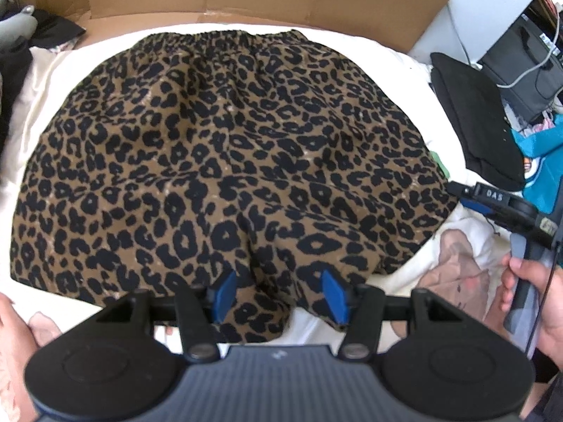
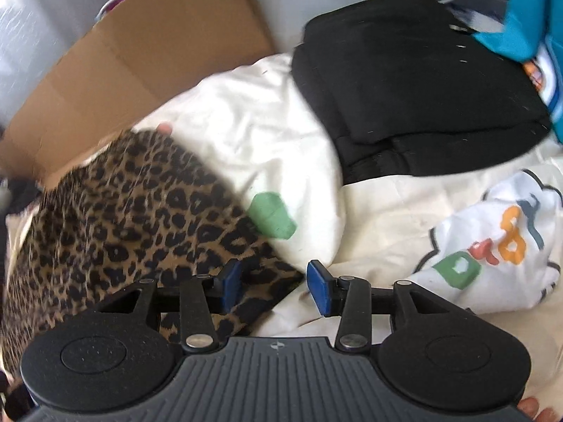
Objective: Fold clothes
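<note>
Leopard-print shorts (image 1: 225, 161) lie flat on the bed (image 1: 380, 56), waistband toward its far edge, as the left gripper (image 1: 279, 293) straddles the near hem, fingers wide, apparently empty; the right gripper (image 2: 272, 286), equally wide, hovers at the shorts' right corner.

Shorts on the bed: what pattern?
Leopard print, black spots on brown; the shorts show best in the left wrist view, spread flat.

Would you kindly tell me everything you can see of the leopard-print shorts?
The leopard-print shorts are brown with black spots, in what looks like thin woven cloth. They lie spread flat and unfolded on the cream bedding, gathered elastic waistband at the far edge, leg hems nearest the camera. The open left tool straddles the crotch hem; the open right tool sits at the right leg's corner.
</note>
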Available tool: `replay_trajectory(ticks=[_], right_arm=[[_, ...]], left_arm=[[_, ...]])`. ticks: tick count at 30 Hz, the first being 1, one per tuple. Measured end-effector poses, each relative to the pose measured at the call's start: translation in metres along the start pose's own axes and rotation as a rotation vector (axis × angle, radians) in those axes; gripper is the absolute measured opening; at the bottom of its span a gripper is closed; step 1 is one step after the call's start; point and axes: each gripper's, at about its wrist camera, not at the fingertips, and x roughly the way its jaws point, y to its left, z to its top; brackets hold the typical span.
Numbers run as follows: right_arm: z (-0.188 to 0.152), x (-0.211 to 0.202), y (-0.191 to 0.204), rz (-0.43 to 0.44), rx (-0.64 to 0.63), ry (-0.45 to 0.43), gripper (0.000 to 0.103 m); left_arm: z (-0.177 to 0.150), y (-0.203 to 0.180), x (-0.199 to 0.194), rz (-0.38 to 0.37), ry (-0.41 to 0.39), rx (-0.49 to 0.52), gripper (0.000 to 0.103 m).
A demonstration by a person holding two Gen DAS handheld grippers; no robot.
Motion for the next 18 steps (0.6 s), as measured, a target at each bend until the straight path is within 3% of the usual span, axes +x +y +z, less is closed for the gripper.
replay_trajectory(ticks=[11, 12, 16, 18], right_arm=[[-0.003, 0.009, -0.012, 0.031, 0.113, 0.002, 0.048], [-0.004, 0.009, -0.013, 0.039, 0.130, 0.003, 0.045], [-0.002, 0.010, -0.019, 0.055, 0.198, 0.017, 0.018], [0.000, 0.009, -0.022, 0.055, 0.225, 0.027, 0.011]], left_arm=[[-0.008, -0.002, -0.003, -0.057, -0.034, -0.053, 0.057], [-0.010, -0.003, -0.004, -0.064, -0.038, -0.056, 0.057], [-0.018, -0.005, 0.000, -0.073, -0.047, -0.087, 0.057], [-0.021, -0.004, 0.006, -0.066, -0.036, -0.107, 0.057]])
